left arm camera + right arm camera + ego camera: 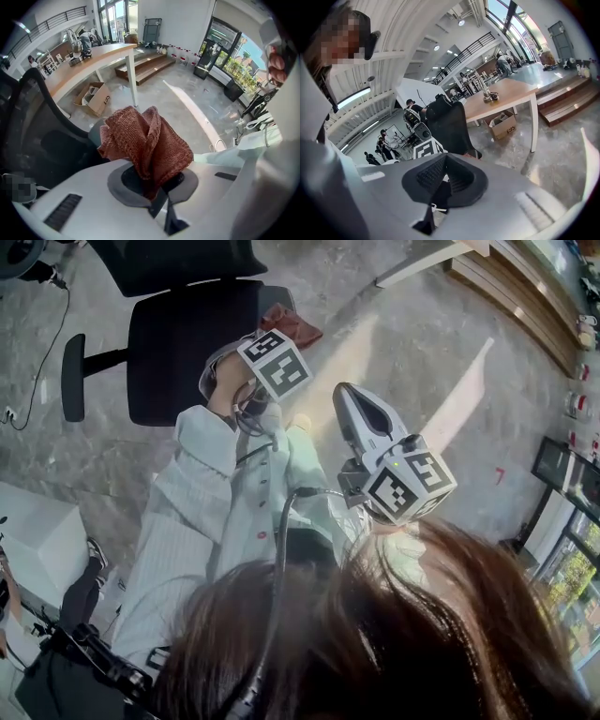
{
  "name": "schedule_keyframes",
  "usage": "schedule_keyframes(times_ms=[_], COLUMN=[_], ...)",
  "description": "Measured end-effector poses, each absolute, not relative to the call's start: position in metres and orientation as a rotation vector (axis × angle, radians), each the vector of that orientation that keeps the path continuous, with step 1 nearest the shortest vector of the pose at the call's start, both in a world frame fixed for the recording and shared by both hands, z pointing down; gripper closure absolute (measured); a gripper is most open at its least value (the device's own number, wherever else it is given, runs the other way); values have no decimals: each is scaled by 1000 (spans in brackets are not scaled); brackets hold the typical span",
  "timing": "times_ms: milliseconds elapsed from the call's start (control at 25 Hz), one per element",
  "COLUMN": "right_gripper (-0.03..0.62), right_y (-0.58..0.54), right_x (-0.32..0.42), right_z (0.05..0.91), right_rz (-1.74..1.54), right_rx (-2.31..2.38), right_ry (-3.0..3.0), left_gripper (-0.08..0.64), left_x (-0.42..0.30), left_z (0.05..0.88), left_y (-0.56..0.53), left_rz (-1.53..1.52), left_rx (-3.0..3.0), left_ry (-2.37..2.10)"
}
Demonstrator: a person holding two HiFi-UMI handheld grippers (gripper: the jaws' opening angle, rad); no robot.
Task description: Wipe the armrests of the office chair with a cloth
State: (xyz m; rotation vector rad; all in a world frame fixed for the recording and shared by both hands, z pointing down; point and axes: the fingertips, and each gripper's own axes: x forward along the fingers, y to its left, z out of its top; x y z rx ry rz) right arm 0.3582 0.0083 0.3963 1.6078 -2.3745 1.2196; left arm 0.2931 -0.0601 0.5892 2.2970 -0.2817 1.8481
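Near the upper centre, a rust-red knitted cloth (292, 326) is clamped in the outstretched left gripper (154, 180) at the black office chair's (187, 352) edge; the right gripper (445, 180) is seen closed and empty.

A rust-red, coarsely woven cloth (145, 140) is held bunched and crumpled, its lower end pinched between the jaws of the left tongs (157, 183). It is seen at one side edge of the seat of the black office chair (187, 352); whether it touches the chair cannot be told. A black padded armrest (73, 378) is carried on a short arm at the seat's opposite side, well apart from the cloth.
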Motion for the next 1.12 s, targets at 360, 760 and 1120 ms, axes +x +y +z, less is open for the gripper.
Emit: schedule_keyframes(times_ms=[360, 760, 1120], right_gripper=[591, 591, 591], right_y=[10, 6, -1], right_x=[342, 329, 341], right_z=[403, 403, 401], right_rz=[1169, 1152, 1109], right_rx=[1541, 1496, 1515], right_ry=[-2388, -2438, -2404], left_gripper=[525, 525, 525], left_x=[278, 259, 270], left_z=[590, 598, 555], left_y=[-14, 35, -32], left_rz=[1802, 1777, 1587], left_rx=[2266, 2105, 2258], left_ry=[-266, -75, -290])
